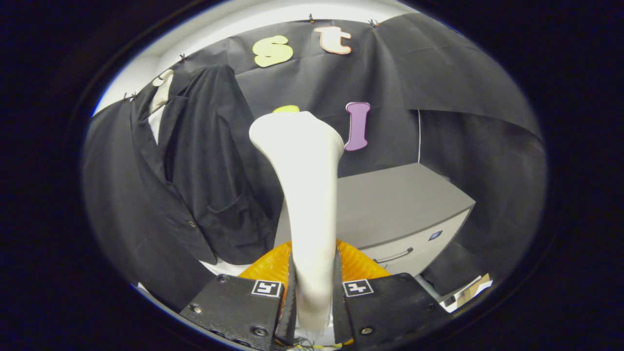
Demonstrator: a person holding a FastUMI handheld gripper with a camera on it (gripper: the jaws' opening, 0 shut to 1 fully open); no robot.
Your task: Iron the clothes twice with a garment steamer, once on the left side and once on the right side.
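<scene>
Currently the tool [312,292] is clamped on the handle of the garment steamer [304,195], both fingers pressing its narrow lower stem from either side. The steamer's long axis runs straight out along the fingers, rising from between them and widening to a broad head at the far end, which points up and away toward the black backdrop. An orange base [358,263] sits just behind the stem, close above the fingers. The garment to be treated, a dark suit jacket [195,185], hangs on the backdrop to the left of the steamer head and somewhat beyond it; a pale hanger [163,90] shows at its collar, and its lapels, pocket and buttons face the tool. The steamer head is apart from the cloth, with no contact visible. To the right, beyond the fingers, stands a grey cabinet [404,204] with a drawer handle. Judgement: the steamer is secured in hand and neither pass is evidently under way; the coming move calls for swinging the head leftward and forward until it meets the jacket front, then drawing it along one side.
</scene>
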